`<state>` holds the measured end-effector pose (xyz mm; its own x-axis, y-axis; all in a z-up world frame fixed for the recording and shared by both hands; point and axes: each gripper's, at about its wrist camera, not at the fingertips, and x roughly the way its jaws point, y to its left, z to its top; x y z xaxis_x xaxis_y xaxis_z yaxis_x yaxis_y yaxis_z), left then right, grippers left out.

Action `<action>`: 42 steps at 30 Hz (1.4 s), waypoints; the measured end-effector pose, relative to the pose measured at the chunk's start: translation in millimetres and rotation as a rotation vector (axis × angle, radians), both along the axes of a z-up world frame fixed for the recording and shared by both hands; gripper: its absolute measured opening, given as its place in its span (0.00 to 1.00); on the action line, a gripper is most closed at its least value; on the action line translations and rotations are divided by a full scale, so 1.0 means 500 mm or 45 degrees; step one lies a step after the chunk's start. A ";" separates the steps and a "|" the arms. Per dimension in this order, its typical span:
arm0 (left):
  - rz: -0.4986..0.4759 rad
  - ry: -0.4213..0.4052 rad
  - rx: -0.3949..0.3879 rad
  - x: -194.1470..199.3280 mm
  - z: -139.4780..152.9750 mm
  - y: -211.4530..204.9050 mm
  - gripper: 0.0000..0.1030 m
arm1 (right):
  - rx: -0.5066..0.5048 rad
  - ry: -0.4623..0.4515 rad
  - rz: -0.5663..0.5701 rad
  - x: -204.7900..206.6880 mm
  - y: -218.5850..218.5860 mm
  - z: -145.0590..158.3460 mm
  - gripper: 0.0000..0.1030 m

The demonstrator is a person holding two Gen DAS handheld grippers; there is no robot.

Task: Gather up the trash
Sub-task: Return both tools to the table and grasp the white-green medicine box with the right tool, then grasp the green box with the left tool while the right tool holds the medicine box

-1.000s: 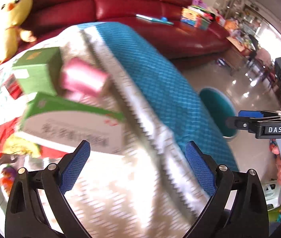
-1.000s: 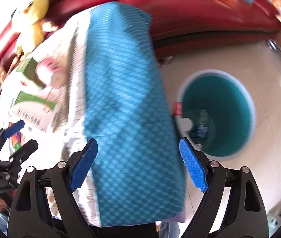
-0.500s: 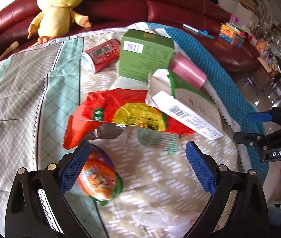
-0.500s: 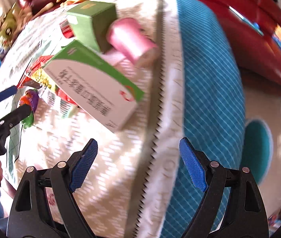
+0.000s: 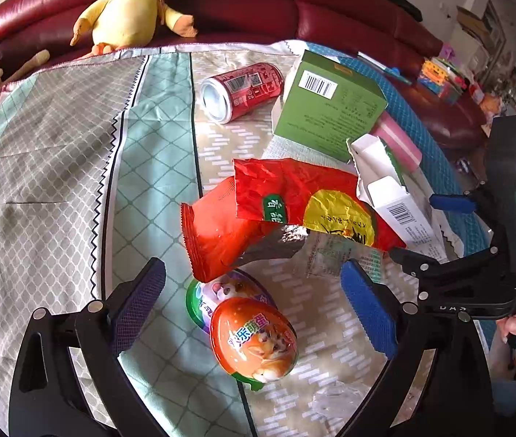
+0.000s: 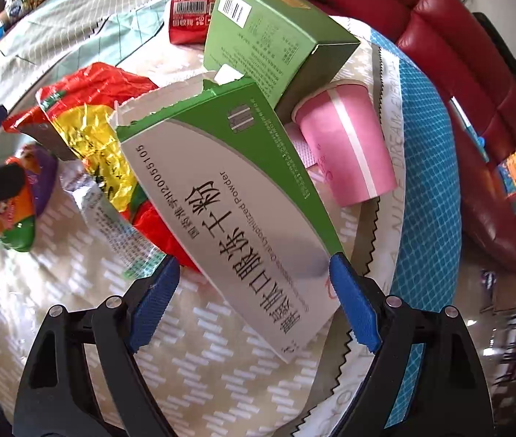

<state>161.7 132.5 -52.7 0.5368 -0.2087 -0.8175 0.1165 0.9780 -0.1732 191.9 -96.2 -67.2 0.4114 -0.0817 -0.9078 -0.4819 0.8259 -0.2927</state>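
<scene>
Trash lies on a cloth-covered table (image 5: 57, 167). My left gripper (image 5: 254, 309) is open around an orange egg-shaped toy capsule (image 5: 254, 338), just short of a red and yellow snack wrapper (image 5: 294, 204). My right gripper (image 6: 254, 302) is open, with the near end of a torn green and white medicine box (image 6: 243, 218) between its pads. Behind the medicine box lie a pink paper cup (image 6: 345, 145), a green carton (image 6: 272, 36) and a red can (image 5: 243, 89). The right gripper also shows in the left wrist view (image 5: 440, 225).
A clear plastic scrap (image 5: 334, 398) lies near the left gripper. A yellow plush duck (image 5: 130, 3) sits on the red sofa (image 5: 349, 11) behind the table. The table's blue cloth edge (image 6: 429, 167) drops off to the right, floor beyond.
Both grippers swung from the table's edge and the teal bin toward the trash. The left closed in on the egg capsule; the right moved up to the medicine box. Both stayed open.
</scene>
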 end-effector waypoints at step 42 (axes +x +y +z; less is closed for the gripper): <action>-0.367 -0.101 0.144 0.292 0.054 -0.130 0.94 | 0.340 -0.019 -0.294 0.128 -0.205 0.194 0.29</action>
<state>307.9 67.5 -25.8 0.5316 -0.2718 -0.8022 0.4002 0.9153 -0.0448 255.7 -198.6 30.1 0.4233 0.0652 -0.9036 -0.2704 0.9610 -0.0574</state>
